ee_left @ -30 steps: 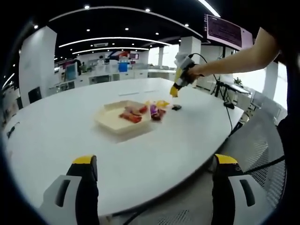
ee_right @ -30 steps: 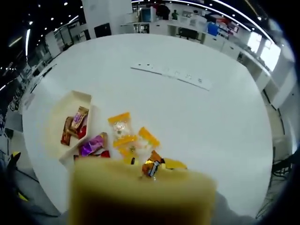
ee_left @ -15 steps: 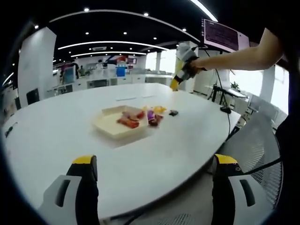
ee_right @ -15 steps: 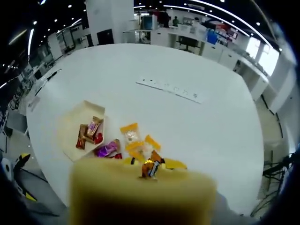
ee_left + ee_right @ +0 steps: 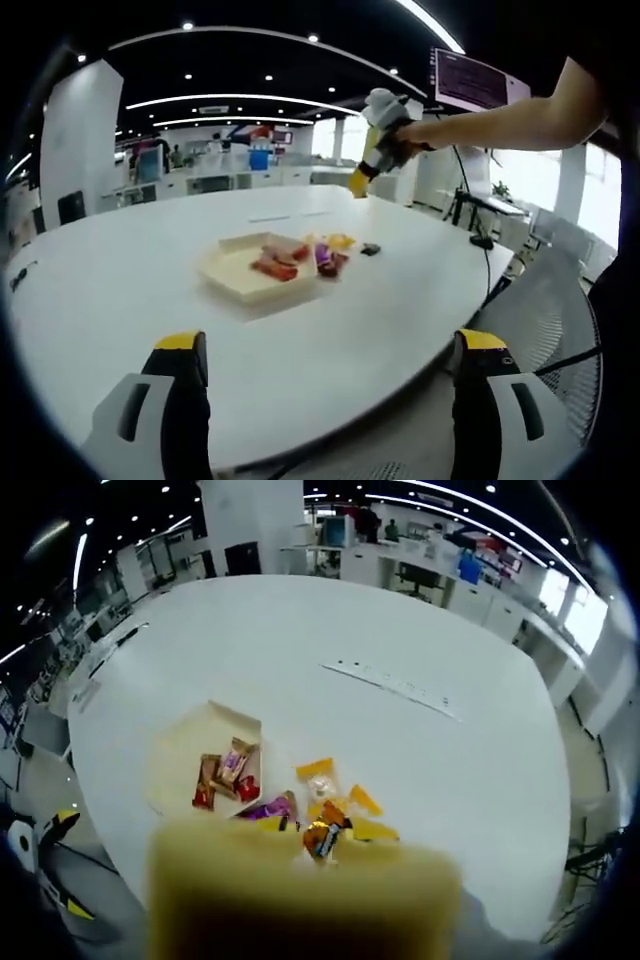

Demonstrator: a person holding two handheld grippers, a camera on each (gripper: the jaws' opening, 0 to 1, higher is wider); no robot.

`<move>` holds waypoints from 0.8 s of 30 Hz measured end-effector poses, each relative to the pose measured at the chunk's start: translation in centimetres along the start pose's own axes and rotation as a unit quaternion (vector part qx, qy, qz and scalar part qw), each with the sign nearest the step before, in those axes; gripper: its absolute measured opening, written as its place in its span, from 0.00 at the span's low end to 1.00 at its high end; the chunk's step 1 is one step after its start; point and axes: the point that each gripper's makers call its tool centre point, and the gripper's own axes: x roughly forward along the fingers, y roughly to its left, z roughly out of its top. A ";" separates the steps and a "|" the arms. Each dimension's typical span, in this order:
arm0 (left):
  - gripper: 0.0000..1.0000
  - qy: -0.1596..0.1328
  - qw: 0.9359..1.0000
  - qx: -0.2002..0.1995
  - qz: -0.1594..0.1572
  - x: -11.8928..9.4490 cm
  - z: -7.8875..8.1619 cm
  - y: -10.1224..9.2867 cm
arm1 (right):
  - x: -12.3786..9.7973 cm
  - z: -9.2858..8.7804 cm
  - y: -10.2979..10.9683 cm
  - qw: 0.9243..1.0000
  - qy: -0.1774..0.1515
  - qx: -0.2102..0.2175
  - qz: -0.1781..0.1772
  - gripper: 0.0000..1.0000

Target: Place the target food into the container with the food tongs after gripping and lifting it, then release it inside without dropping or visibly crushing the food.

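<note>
Higher now, the right gripper (image 5: 357,184) hangs well above the table (image 5: 120,300) — its yellow tongs (image 5: 300,890) clamped on an orange-wrapped candy (image 5: 322,837). Below lie the tray (image 5: 175,770), holding snacks, and loose candies (image 5: 335,790) beside it. Left gripper (image 5: 325,390) jaws stand wide apart, holding nothing.

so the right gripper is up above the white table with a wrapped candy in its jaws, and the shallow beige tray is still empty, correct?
Not quite. The shallow beige tray is not empty: the right gripper view shows a few wrapped snacks already lying in it. The rest holds: the right gripper hangs above the white table, holding a wrapped candy in its jaws.
</note>
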 end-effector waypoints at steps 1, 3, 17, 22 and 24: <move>0.99 0.000 1.000 0.000 0.000 0.0 0.0 0.0 | 0.2 0.4 0.6 1.000 -0.003 -0.005 0.004 0.21; 0.99 0.001 1.000 0.000 -0.001 0.0 0.0 0.0 | 0.7 1.4 2.1 1.000 -0.006 -0.010 0.017 0.21; 0.99 -0.006 1.000 -0.004 0.004 -0.1 0.2 0.2 | 2.5 5.3 8.3 0.996 -0.011 -0.056 0.064 0.22; 0.98 -0.004 1.000 0.002 0.004 -0.1 0.1 0.2 | 2.9 6.4 10.0 0.995 -0.013 -0.064 0.076 0.22; 0.99 -0.006 1.000 0.000 0.002 -0.1 0.2 0.2 | 3.1 6.8 10.8 0.994 -0.014 -0.069 0.082 0.22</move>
